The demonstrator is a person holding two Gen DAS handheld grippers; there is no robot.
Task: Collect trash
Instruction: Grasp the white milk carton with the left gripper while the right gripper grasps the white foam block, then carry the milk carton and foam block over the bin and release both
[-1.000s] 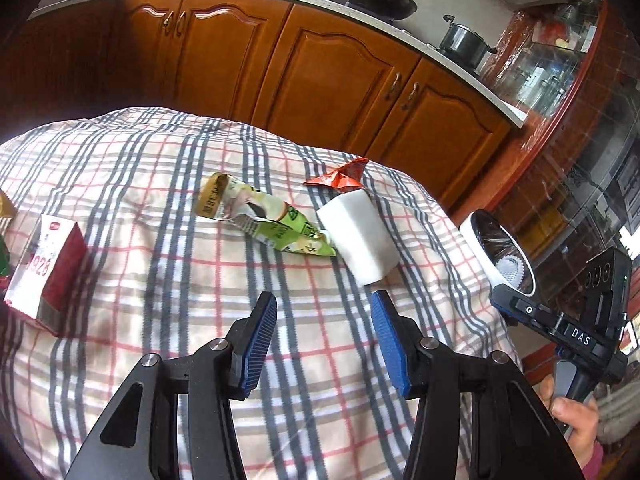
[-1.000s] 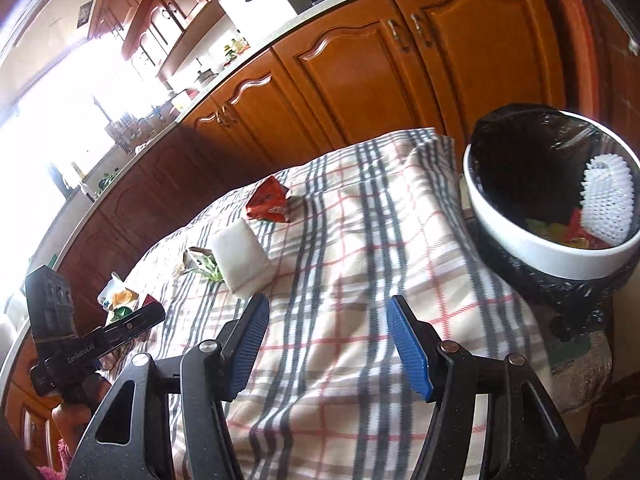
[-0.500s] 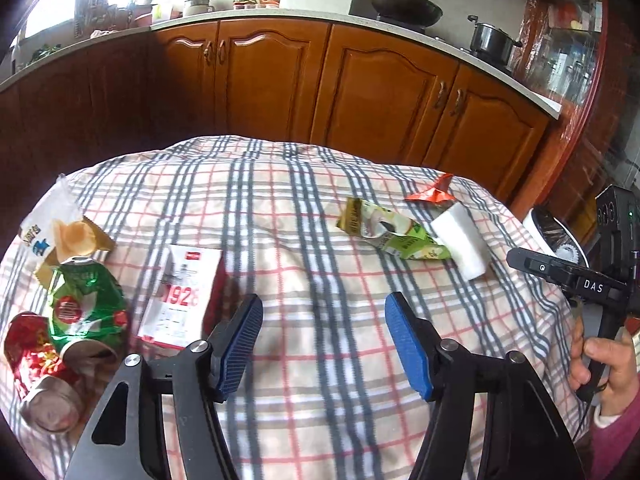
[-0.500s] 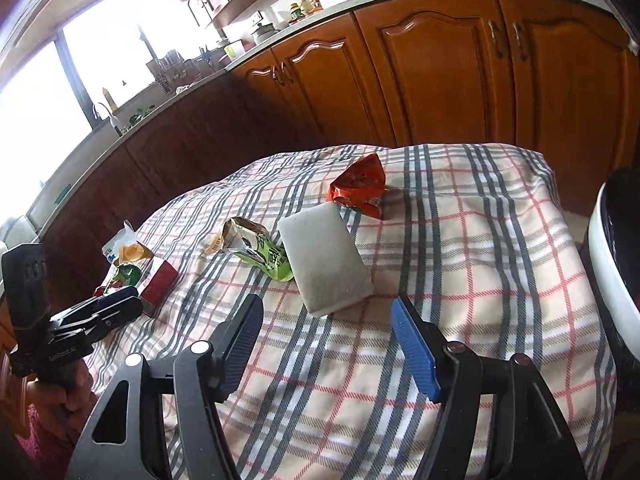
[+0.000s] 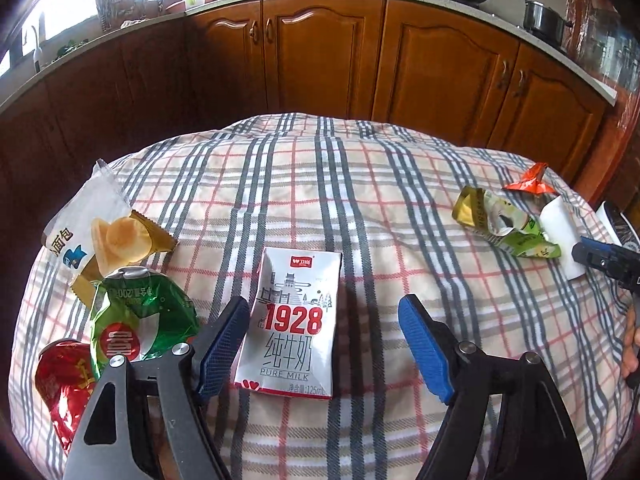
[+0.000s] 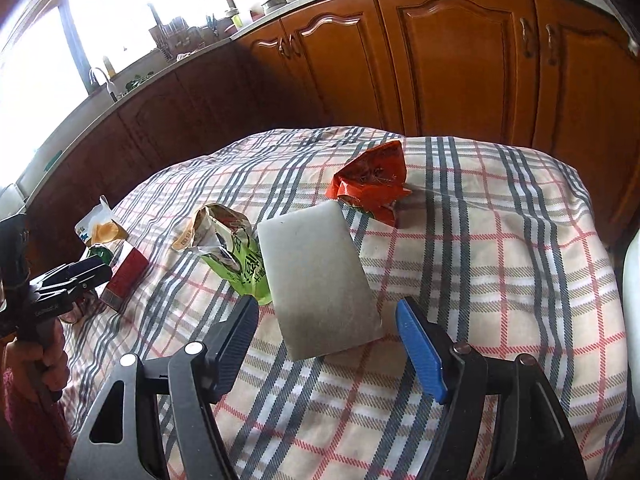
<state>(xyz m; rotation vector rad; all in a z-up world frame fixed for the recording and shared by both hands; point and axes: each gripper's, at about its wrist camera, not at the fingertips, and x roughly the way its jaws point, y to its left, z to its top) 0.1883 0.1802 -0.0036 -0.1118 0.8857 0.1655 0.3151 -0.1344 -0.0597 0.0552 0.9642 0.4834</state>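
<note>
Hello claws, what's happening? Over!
Left claw open, over milk carton. Right claw open, over white sponge. Nothing grabbed yet. Green wrapper touches sponge's left edge.

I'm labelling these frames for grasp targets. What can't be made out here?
- Left view: red can partly behind the left gripper arm.
- Left view: white foam block partly hidden by the right gripper's tip.
- Right view: milk carton front faces away.
- Right view: bin cut by the edge.
</note>
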